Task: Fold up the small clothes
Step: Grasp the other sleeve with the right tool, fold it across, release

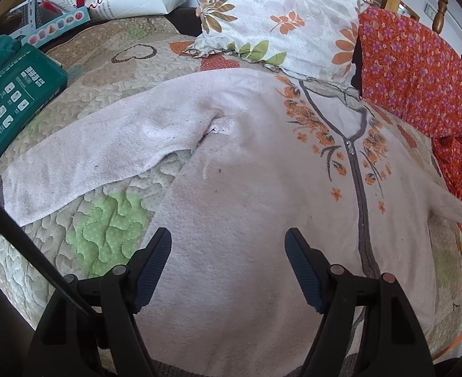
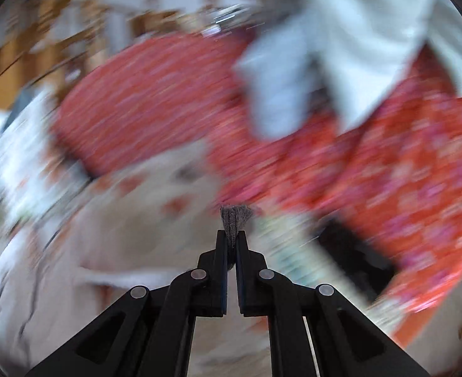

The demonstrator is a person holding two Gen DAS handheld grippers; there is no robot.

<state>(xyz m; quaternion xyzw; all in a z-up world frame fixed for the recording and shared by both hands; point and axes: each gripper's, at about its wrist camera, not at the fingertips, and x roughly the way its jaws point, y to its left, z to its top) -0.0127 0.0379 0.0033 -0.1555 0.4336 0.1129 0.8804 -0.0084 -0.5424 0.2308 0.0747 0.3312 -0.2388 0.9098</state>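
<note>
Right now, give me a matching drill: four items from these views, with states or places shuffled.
Items:
1. left tongs
2. right tongs
3. dark green printed box
4. floral white pillow

States or places:
A. shut on grey knit cuff
B. beyond the pale pink zip cardigan's collar
C. open above the cardigan
D. beside the spread sleeve

Pairs: 1-C, 2-A, 3-D, 4-B

Pale cardigan (image 1: pixel 246 188) on quilted bed (image 1: pixel 111 220)
</note>
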